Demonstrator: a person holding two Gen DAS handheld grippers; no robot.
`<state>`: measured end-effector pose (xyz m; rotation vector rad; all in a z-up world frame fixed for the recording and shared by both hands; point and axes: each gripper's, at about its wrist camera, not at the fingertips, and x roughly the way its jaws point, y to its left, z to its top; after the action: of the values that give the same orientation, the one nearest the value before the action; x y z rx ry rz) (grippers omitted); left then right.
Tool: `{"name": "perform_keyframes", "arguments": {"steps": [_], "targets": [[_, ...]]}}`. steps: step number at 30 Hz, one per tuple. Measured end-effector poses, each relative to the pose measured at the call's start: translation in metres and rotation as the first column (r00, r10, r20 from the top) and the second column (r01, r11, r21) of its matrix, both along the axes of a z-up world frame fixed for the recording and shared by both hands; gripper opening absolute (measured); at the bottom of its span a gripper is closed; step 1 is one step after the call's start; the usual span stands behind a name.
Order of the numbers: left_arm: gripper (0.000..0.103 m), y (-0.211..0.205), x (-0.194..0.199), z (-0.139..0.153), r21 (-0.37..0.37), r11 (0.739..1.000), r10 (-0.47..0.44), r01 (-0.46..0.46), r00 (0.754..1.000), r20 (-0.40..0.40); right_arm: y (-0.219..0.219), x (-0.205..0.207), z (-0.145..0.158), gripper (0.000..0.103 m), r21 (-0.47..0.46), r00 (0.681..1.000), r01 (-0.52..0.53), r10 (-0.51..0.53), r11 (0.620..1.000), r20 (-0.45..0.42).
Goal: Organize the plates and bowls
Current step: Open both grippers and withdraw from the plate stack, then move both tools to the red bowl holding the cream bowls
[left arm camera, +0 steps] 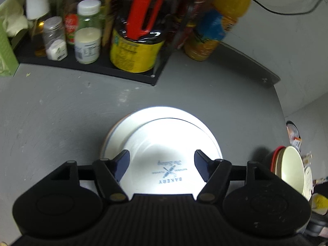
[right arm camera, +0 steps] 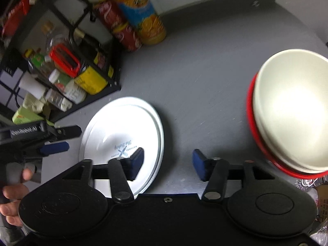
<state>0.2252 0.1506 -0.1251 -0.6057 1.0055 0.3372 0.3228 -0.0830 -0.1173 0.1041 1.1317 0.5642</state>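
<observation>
Jaws spread wide on both tools, nothing between the blue pads. Left gripper (left arm camera: 162, 162) hovers over the stack of white round plates (left arm camera: 164, 143), which lies flat on the grey surface (left arm camera: 61, 112) near its middle. Two plates can be counted by their rims in the left wrist view: a smaller top one printed "BAKERY" and a larger one under it; an orange-brown edge shows at the stack's left side, cannot tell what it belongs to.

Right gripper (right arm camera: 168, 164) hangs above bare grey surface (right arm camera: 205, 102), its left pad overlapping the plates (right arm camera: 123, 127) in view; contact cannot be judged. Left gripper (right arm camera: 55, 141) shows at the left edge of that view, held by a hand (right arm camera: 12, 196).

Nested bowls (right arm camera: 291, 110) sit at the right, well apart from the plates: cream round bowls inside one red bowl. At least two cream rims are visible; exact count unclear. Same bowls (left arm camera: 291, 168) show at the right edge of the left wrist view.

At the back, a black wire rack (right arm camera: 90, 41) holds assorted jars and bottles, including one yellow-labelled dark jar (left arm camera: 135, 51) with a red handle. Beside the rack stand one orange-juice bottle (right arm camera: 143, 16) and red cans (right arm camera: 116, 22), seemingly two stacked.
</observation>
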Motion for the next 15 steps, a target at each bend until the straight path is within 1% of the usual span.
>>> {"name": "perform_keyframes", "arguments": {"steps": [3,4,6,7,9,10,12,15], "targets": [[0.07,-0.01,0.003,0.006,0.005,1.0,-0.023,0.023,1.0,0.008,-0.01,-0.003,0.013,0.063,0.002,0.999,0.017,-0.017,1.0,0.035],[0.071,-0.013,0.004,0.008,0.006,1.0,-0.031,0.031,0.999,0.01,-0.013,-0.004,0.015,0.066,0.007,0.999,0.024,-0.024,1.0,0.04],[0.073,-0.021,0.007,0.011,0.01,0.999,-0.049,0.049,0.999,0.015,-0.021,-0.007,0.022,0.075,0.017,0.998,0.041,-0.042,0.999,0.054],[0.073,-0.025,0.008,0.013,0.013,0.998,-0.059,0.058,0.998,0.018,-0.023,-0.009,0.024,0.076,0.019,0.997,0.045,-0.046,0.999,0.064],[0.074,-0.033,0.01,0.017,0.02,0.997,-0.079,0.078,0.997,0.024,-0.03,-0.012,0.03,0.082,0.026,0.995,0.053,-0.055,0.998,0.079],[0.076,-0.038,0.011,0.018,0.022,0.996,-0.089,0.088,0.996,0.027,-0.035,-0.013,0.034,0.084,0.029,0.994,0.058,-0.06,0.998,0.089],[0.079,-0.046,0.014,0.021,0.024,0.994,-0.108,0.107,0.994,0.029,-0.042,-0.015,0.039,0.09,0.029,0.992,0.069,-0.071,0.997,0.107],[0.08,-0.06,0.021,0.023,0.022,0.99,-0.141,0.14,0.989,0.037,-0.057,-0.018,0.046,0.095,0.027,0.987,0.091,-0.094,0.995,0.132]]}}
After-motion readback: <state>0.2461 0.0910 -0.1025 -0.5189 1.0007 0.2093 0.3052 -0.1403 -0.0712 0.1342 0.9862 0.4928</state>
